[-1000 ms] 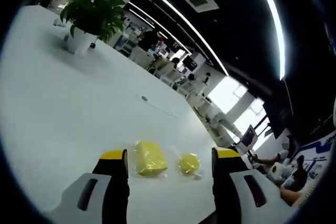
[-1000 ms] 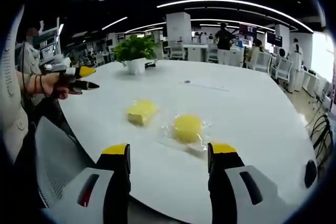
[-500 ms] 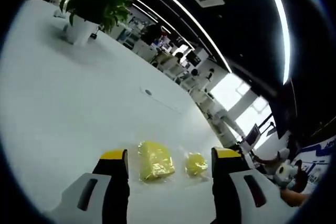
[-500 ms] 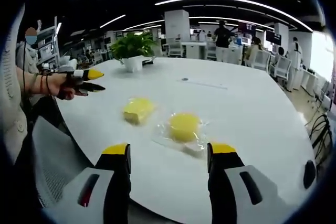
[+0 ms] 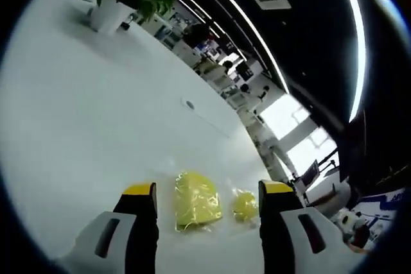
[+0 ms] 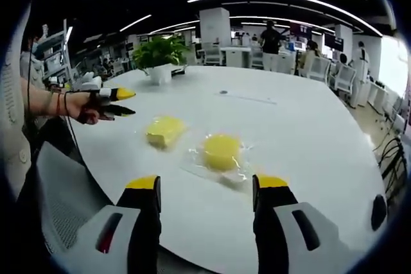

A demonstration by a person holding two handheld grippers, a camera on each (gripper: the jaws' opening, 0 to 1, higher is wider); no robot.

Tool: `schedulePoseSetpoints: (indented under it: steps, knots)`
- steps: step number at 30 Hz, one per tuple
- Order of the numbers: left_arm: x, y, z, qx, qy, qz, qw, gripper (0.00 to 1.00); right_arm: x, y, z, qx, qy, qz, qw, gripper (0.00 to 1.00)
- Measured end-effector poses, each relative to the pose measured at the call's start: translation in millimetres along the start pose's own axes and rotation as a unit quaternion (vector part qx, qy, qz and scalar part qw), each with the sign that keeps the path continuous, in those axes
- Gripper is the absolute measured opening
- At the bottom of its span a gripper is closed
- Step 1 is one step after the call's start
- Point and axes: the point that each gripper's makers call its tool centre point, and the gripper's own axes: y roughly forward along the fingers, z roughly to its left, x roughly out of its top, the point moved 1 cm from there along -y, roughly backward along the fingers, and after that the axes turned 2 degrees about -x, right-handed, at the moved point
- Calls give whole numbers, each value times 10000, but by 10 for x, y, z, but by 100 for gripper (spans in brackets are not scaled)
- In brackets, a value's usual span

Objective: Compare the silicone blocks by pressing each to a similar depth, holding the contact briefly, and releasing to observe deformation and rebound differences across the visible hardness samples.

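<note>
Nearest, the right gripper (image 6: 205, 190) hangs spread and empty above the table (image 6: 308, 152), the wrapped round block (image 6: 221, 151) and square block (image 6: 163, 130) lying untouched beyond, so pressing seems about to begin, requiring a descent; the left gripper (image 6: 119, 102) likewise gapes.

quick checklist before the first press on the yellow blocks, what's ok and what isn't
1. Both samples in reach on the white table: square block and round block lie apart. Ok.
2. Right tongs open, nothing held. Ok.
3. Left tongs open, nothing held. Ok.
4. Left tongs lined up: square block sits between the jaws in the left gripper view. Ok.
5. Contact with a block: none yet. Not ok.
6. Clear wrapping lying flat on the blocks: cannot tell.
</note>
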Motion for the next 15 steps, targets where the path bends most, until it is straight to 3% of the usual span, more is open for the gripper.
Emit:
schedulePoseSetpoints:
  steps: [15]
  knots:
    - [-95, 382, 166, 71, -303, 185, 9993, 64, 24, 20, -11, 23, -31, 103, 9999, 56]
